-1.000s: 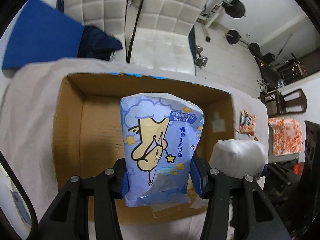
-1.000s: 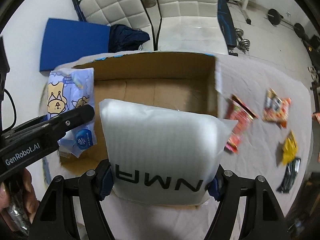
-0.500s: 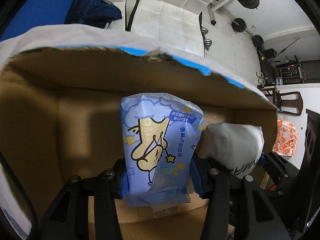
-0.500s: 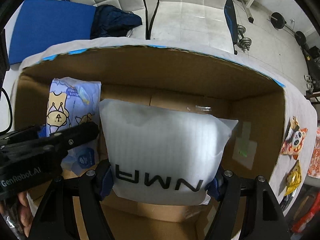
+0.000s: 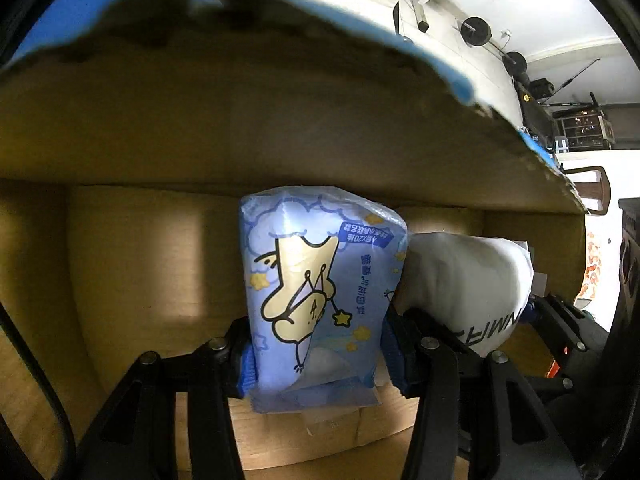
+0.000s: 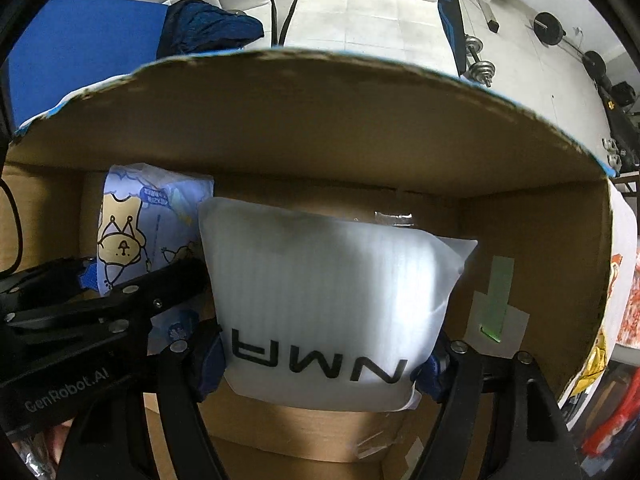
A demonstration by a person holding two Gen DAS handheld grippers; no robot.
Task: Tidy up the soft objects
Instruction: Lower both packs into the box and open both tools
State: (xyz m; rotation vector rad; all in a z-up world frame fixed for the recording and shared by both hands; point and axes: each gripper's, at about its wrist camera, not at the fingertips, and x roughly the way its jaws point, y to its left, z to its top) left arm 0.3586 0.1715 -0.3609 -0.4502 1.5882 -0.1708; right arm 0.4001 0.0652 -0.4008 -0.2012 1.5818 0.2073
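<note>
My left gripper (image 5: 318,354) is shut on a blue tissue pack (image 5: 320,288) printed with a cartoon bear, held low inside the cardboard box (image 5: 160,132). My right gripper (image 6: 320,364) is shut on a white foam pouch (image 6: 320,296) with black letters, also inside the box (image 6: 360,136). The two packs sit side by side and touch. The pouch shows at the right in the left wrist view (image 5: 468,284). The tissue pack (image 6: 148,220) and left gripper (image 6: 108,304) show at the left in the right wrist view.
The box's far wall rises close ahead in both views. Green tape (image 6: 496,300) marks the box's right wall. Snack packets (image 6: 596,364) lie outside to the right. White padded chairs (image 6: 360,0), a blue mat (image 6: 80,48) and gym weights (image 6: 548,28) stand beyond.
Both grippers have moved forward and down into the box with their packs. The box's far wall now fills the upper view.
</note>
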